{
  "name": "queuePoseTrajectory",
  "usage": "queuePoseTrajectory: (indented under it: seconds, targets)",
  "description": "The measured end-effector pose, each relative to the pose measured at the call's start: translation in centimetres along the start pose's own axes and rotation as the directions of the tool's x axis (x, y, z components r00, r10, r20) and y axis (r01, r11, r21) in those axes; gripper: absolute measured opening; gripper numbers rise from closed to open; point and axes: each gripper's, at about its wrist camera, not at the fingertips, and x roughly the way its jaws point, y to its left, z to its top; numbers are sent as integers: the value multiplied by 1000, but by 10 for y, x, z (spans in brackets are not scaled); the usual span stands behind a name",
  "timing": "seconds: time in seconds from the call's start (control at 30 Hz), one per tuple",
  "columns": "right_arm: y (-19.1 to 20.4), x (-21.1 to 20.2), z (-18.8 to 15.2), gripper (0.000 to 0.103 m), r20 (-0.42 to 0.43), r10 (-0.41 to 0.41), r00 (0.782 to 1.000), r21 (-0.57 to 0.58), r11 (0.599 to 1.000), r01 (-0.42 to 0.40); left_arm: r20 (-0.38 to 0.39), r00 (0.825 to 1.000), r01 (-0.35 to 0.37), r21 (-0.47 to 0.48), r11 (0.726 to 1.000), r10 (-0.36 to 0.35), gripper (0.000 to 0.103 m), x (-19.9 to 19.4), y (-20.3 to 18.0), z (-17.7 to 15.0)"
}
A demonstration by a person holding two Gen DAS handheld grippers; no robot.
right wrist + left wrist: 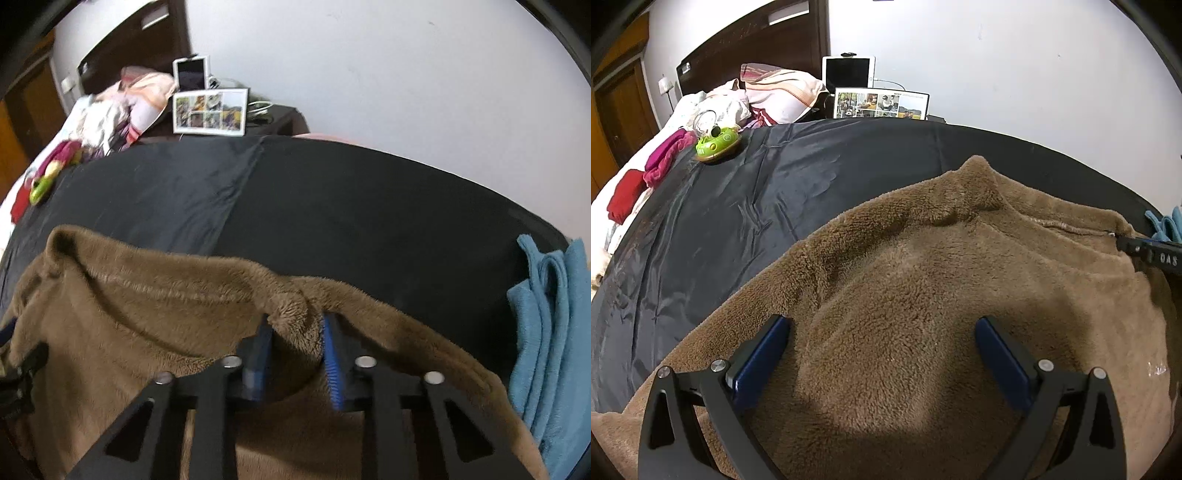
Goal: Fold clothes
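Note:
A brown fleece garment (923,280) lies spread on a black sheet (757,192) over the bed. My left gripper (882,332) hovers just above the fleece, open, its blue pads wide apart with only the flat cloth beneath them. In the right wrist view my right gripper (297,325) is shut on a pinched-up fold at the edge of the brown fleece (147,306), the cloth bunched between the blue pads (332,354). A black piece of the right gripper (1152,253) shows at the right edge of the left wrist view.
Folded blue cloth (546,332) lies to the right of the fleece. A green toy (718,144), pink cloth (665,158) and red cloth (624,195) sit at the far left. Pillows (783,92), a tablet (849,72) and a photo print (882,105) stand by the white wall.

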Motion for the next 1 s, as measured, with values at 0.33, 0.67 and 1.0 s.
queuePoseTrajectory:
  seconds: [0.33, 0.67, 1.0]
  targets:
    - [2, 11, 22, 15, 62, -34, 998, 28, 999, 33, -1, 1000, -3, 4, 1000, 3, 102, 1, -1, 1]
    - [-19, 5, 29, 21, 50, 125, 991, 91, 987, -129, -6, 1000, -2, 7, 1000, 2, 102, 2, -1, 2]
    - [-22, -64, 29, 84, 203, 118, 972, 59, 989, -132, -6, 1000, 4, 5, 1000, -4, 102, 2, -1, 3]
